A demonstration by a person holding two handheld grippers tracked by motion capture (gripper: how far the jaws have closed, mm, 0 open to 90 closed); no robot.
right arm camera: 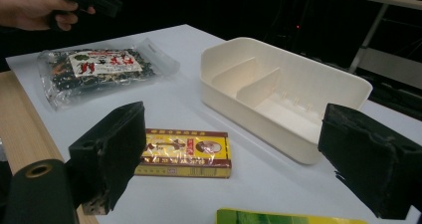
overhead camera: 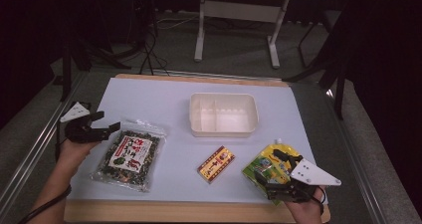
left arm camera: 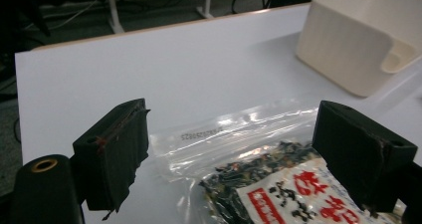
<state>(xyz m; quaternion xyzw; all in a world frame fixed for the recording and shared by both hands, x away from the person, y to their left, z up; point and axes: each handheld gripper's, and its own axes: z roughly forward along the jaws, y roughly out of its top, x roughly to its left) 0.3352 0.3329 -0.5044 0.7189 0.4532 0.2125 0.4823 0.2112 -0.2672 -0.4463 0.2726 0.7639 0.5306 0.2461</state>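
Both grippers are held wide open, left gripper (overhead camera: 102,123) at the seaweed bag (overhead camera: 128,158) by the desk's left edge; slippery plastic could easily be pinched badly and dropped.

On the table (overhead camera: 149,92), the divided tray (overhead camera: 224,114) sits toward the far side, right of centre. The seaweed bag (overhead camera: 130,154) lies at the near left, well apart from the tray. The small box (overhead camera: 216,164) lies nearer the front edge, between the bag and the pouch (overhead camera: 266,167), which lies at the near right, in front of the tray's right end.
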